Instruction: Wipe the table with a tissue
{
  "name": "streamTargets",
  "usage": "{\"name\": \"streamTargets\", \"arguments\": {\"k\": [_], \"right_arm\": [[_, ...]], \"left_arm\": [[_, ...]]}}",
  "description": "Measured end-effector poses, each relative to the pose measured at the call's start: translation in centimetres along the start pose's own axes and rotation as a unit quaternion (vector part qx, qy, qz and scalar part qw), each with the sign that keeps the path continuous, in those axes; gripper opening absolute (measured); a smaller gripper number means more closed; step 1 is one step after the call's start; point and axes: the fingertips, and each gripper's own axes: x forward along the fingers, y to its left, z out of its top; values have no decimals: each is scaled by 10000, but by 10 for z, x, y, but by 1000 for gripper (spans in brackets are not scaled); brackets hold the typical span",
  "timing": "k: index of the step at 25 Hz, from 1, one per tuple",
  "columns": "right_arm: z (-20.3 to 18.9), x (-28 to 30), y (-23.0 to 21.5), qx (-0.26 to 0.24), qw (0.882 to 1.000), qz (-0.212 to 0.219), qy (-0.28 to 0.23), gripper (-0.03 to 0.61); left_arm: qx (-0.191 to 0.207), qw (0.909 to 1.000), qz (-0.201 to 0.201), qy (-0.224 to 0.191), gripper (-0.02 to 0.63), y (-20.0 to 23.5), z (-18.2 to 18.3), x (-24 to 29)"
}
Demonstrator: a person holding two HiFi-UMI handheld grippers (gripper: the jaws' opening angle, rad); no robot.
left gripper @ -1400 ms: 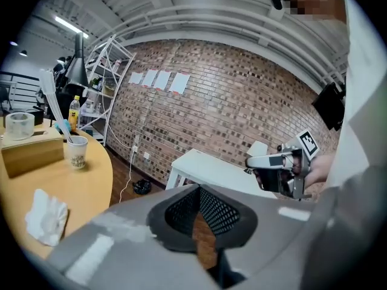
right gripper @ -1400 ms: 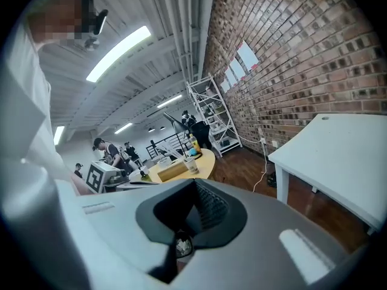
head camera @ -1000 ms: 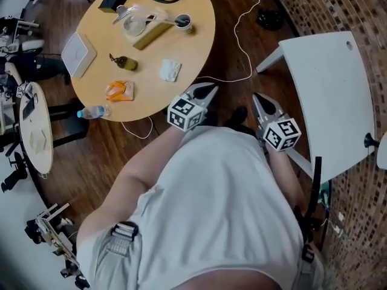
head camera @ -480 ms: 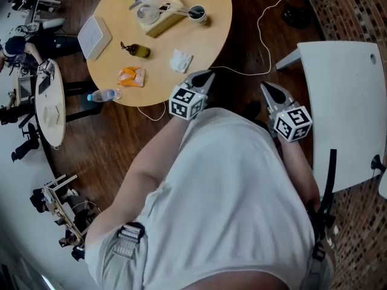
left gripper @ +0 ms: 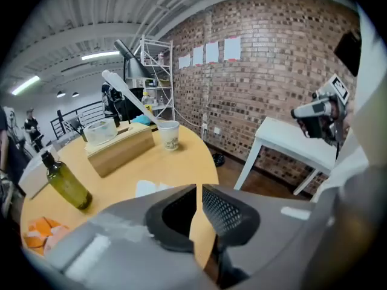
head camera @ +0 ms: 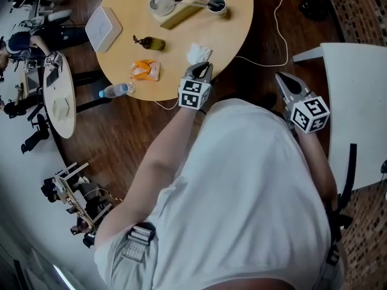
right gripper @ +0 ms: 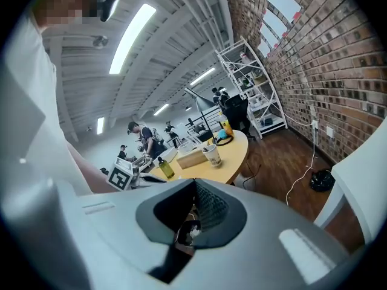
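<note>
Wood floor and brick walls surround 1 round table [head camera: 224,35], where 1 crumpled white tissue [head camera: 198,54] lies loose near the edge closest to the person. Wiping has not begun, by my reading: the tissue is ungrasped, and nothing on the tabletop suggests a pass.

2 grippers are in view. The left gripper [head camera: 204,67] hangs over the table edge, just beside the tissue. Its jaws have just been opening and stand a slit apart, with nothing between them and only tabletop showing through. The right gripper [head camera: 284,78] is off the table, above the floor, with its jaws clenched and empty.

Left to do: take the tissue, then rub it across the top.

Also on the table are 1 green bottle [head camera: 150,42], 1 orange packet [head camera: 145,70], 1 white pad [head camera: 103,28], 1 wooden box [head camera: 178,14] and 1 cup [head camera: 216,5].
</note>
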Motion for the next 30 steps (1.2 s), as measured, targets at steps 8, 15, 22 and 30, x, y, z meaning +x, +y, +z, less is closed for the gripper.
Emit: {"name": "streamTargets", "arguments": {"k": [8, 15, 22, 30], "right_arm": [[21, 21, -8, 91, 9995, -305, 35, 6], [18, 30, -17, 379, 9973, -623, -9, 6], [14, 25, -21, 522, 9945, -904, -41, 6], [10, 26, -15, 590, 9932, -1001, -65, 6]], "left_arm": [[147, 9979, 488, 404, 200, 68, -24, 19], [233, 9955, 70, 911, 263, 74, -43, 52], [409, 9918, -40, 1213, 181, 66, -58, 66], [95, 9934, -238, 1121, 84, 67, -50, 62]]}}
